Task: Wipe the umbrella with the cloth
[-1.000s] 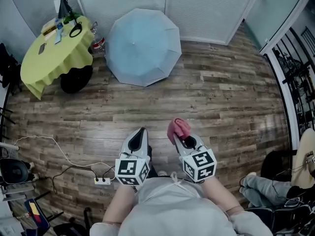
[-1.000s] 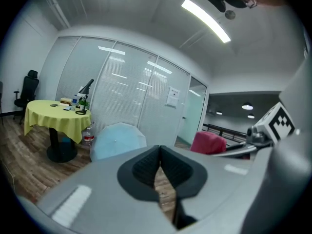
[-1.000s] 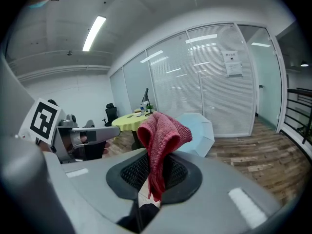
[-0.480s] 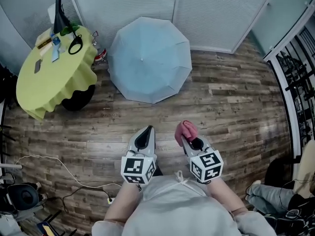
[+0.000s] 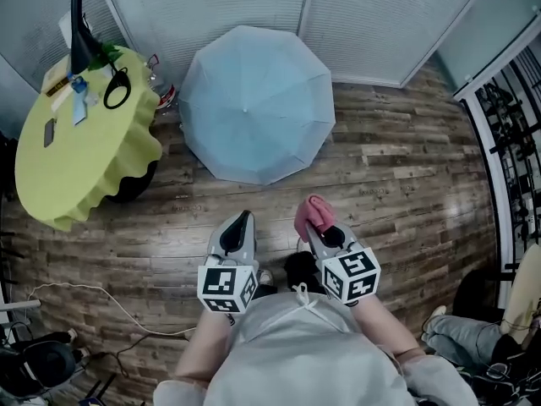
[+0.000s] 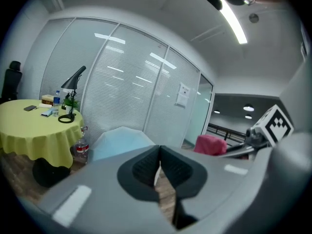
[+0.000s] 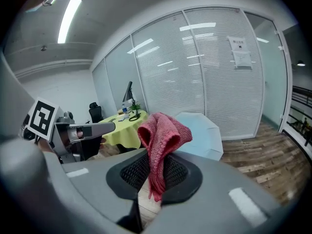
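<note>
The right gripper [image 7: 155, 175] has its jaws closed on a red knitted cloth [image 7: 161, 139]. In the right gripper view the cloth is pinched between the 2 black ribbed pads [image 7: 178, 172]. A bunched fold rises above them and a short tail hangs below. In the head view the cloth [image 5: 310, 213] sits at the tip of the right gripper [image 5: 316, 229], held above the wooden plank floor [image 5: 406, 176] in front of the person's torso.

The left gripper [image 6: 158, 165] has nothing in it. Its 2 pads meet along a thin seam, and only floor shows behind them. In the head view the left gripper [image 5: 239, 225] is just beside the right one, both pointing forward at about the same height.

The pale blue open umbrella [image 5: 254, 104] rests on the floor with its canopy facing up, well apart from both grippers and ahead of them. Its far edge lies close to a glass partition with white blinds [image 5: 220, 7]. It shows low and centred in the left gripper view [image 6: 119, 140] and behind the cloth in the right gripper view [image 7: 207, 133].

To the umbrella's left stands a round table under a yellow-green tablecloth [image 5: 76, 150], carrying a black desk lamp [image 5: 81, 42] and a few small items. A clear plastic bottle with a red label [image 5: 166, 96] stands on the floor between the table and the umbrella.
</note>
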